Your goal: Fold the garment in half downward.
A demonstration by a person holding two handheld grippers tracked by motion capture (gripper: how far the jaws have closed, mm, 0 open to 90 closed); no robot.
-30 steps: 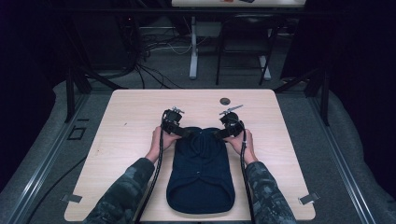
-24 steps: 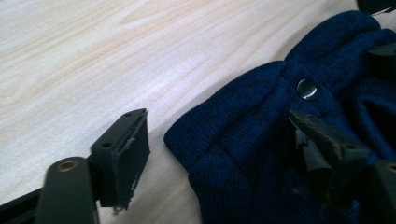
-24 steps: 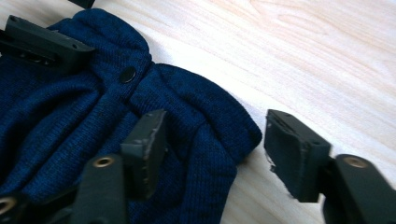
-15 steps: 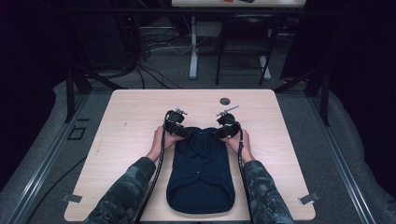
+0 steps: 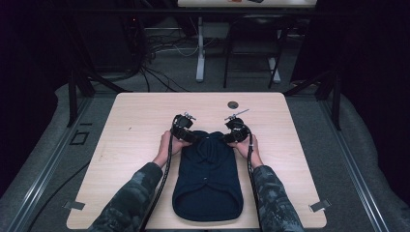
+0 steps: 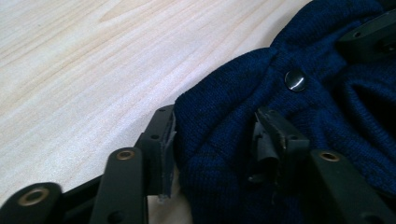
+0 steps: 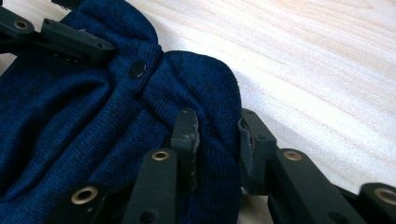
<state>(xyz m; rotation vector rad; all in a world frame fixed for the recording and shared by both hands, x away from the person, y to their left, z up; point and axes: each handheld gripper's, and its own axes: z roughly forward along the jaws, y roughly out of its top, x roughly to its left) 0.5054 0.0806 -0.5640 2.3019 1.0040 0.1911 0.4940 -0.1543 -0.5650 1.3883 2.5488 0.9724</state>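
A dark navy knitted garment [image 5: 208, 183] lies lengthwise on the wooden table [image 5: 140, 125], its far end bunched up. My left gripper [image 5: 193, 137] is shut on the far left part of that bunch, with knit pinched between its jaws [image 6: 215, 140]. My right gripper [image 5: 228, 137] is shut on the far right part, also pinching a fold [image 7: 217, 135]. A dark snap button [image 6: 295, 80] sits on the creased fabric between the two grippers, the same button [image 7: 137, 68] in the right gripper view. Each gripper view shows the opposite gripper's jaw [image 6: 369, 39] [image 7: 60, 42] resting on the cloth.
A round dark grommet [image 5: 233, 104] is set in the table near its far edge. Bare wood stretches left and right of the garment. Beyond the table stand desk legs [image 5: 199, 48] and cables on grey carpet.
Both grippers have moved inward toward each other, still holding the cloth, and the garment's far end has bunched up narrower between them.
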